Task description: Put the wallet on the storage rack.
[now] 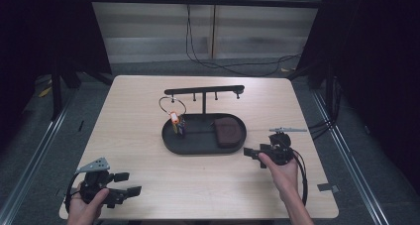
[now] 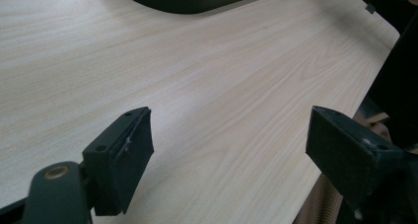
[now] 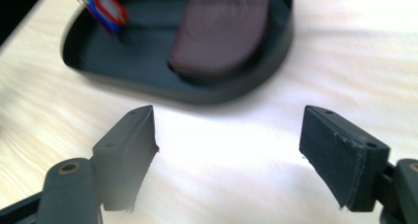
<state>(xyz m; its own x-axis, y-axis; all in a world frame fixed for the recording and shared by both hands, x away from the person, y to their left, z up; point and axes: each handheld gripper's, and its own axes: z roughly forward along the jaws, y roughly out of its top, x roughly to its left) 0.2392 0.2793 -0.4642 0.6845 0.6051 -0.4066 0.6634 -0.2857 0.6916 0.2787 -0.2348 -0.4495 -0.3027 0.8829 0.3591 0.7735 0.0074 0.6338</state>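
Left gripper: the black two-jaw gripper in the person's left hand rests low at the near left corner of the pale wood-grain table; its jaws stand wide apart with nothing between them, only bare tabletop.

Right gripper: the black two-jaw gripper in the person's right hand sits at the near right, just beside the tray's right end; its jaws are released and spread wide, holding nothing.

Thing in reach: a dark brown, rounded soft pouch lies flat in the right half of the black oval metal tray, straight ahead of the right gripper's jaws.

Doing the step well: by my judgement the right gripper is closing in on the pouch. It should keep its jaws wide, clear the tray's raised rim, come down over the pouch's near edge and close only when both pads flank it. The gripper view is blurred, so slowing first would help.

Farther off: a bunch of keys with an orange tag and a blue tag on a thin wire ring stands in the tray's left half, well apart from the pouch. Behind it a black T-shaped hook rack rises from the tray.

Counts: two grippers, one tray, one pouch, one key bunch, one rack; its pegs are too small to count surely.
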